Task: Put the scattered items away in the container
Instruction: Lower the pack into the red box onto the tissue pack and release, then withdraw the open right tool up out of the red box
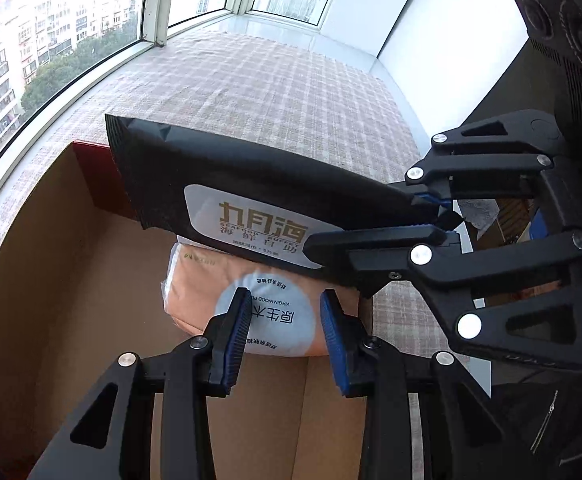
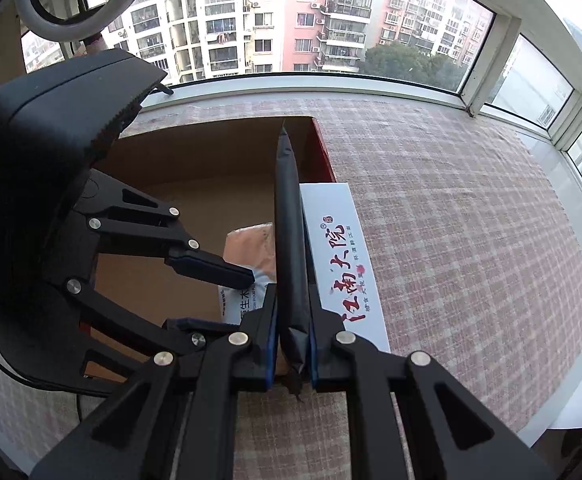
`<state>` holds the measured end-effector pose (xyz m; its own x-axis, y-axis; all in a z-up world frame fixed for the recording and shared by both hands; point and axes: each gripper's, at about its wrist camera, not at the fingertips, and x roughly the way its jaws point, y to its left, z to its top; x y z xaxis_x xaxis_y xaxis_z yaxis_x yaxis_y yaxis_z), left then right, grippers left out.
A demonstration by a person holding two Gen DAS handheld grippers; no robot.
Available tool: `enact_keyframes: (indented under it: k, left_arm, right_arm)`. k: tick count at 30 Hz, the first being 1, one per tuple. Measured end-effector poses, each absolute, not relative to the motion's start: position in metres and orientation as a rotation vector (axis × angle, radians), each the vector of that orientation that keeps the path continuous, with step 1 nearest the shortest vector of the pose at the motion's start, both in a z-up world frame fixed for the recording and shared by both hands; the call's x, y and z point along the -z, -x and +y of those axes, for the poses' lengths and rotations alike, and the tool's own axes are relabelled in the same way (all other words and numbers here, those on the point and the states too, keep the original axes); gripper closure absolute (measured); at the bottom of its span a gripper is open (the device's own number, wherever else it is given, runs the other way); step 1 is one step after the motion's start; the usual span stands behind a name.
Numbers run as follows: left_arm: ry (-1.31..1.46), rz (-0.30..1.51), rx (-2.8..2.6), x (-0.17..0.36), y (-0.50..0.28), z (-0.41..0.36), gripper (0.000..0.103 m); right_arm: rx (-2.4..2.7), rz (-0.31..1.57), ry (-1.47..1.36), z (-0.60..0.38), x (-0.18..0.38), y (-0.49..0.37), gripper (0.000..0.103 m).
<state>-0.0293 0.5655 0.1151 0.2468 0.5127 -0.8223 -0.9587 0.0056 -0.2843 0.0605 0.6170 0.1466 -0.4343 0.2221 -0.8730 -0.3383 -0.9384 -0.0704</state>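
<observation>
An open cardboard box (image 1: 51, 280) (image 2: 195, 160) with a red outer wall stands on the checked cloth. Inside it lies a peach tissue pack (image 1: 203, 280) (image 2: 251, 248). My left gripper (image 1: 285, 340) (image 2: 227, 304) hangs open just over the pack's round label, and the pack stretches wider than the gap between the pads. My right gripper (image 2: 293, 344) (image 1: 435, 216) is shut on one end of a flat black pouch (image 1: 219, 184) (image 2: 289, 232). The pouch hangs out over the box, above the tissue pack.
A long white carton with red characters (image 2: 343, 264) lies on the checked cloth (image 2: 471, 240) just right of the box. A window sill (image 2: 331, 92) and windows run along the far side. A dark object (image 1: 563, 40) fills the upper right of the left wrist view.
</observation>
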Motion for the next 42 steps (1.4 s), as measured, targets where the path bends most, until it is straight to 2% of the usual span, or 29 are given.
enact_keyframes:
  k: [8, 15, 18, 22, 30, 37, 42]
  left_arm:
    - [0.989, 0.580, -1.259, -0.116, 0.032, 0.555, 0.071]
    - [0.985, 0.583, -1.262, -0.118, 0.032, 0.553, 0.072]
    - [0.988, 0.573, -1.262, -0.118, 0.033, 0.553, 0.072]
    - [0.987, 0.572, -1.264, -0.119, 0.033, 0.550, 0.072]
    - [1.030, 0.471, -1.290, -0.123, 0.046, 0.542, 0.072]
    - [1.057, 0.385, -1.339, -0.130, 0.061, 0.512, 0.071]
    - [1.138, 0.343, -1.313, -0.116, 0.067, 0.505, 0.070]
  right_arm:
    - [-2.381, 0.113, 1.541, 0.619, -0.135, -0.052, 0.091]
    - [-2.413, 0.413, 1.584, 0.640, -0.154, -0.060, 0.084]
    - [-2.450, 0.373, 1.528, 0.640, -0.172, -0.063, 0.085]
    - [-2.444, 0.331, 1.561, 0.637, -0.169, -0.057, 0.088]
    - [-2.513, 0.486, 1.548, 0.658, -0.162, -0.004, 0.088]
    - [-2.434, 0.433, 1.703, 0.671, -0.135, 0.052, 0.087]
    - [-2.353, 0.380, 1.819, 0.666, -0.110, 0.074, 0.087]
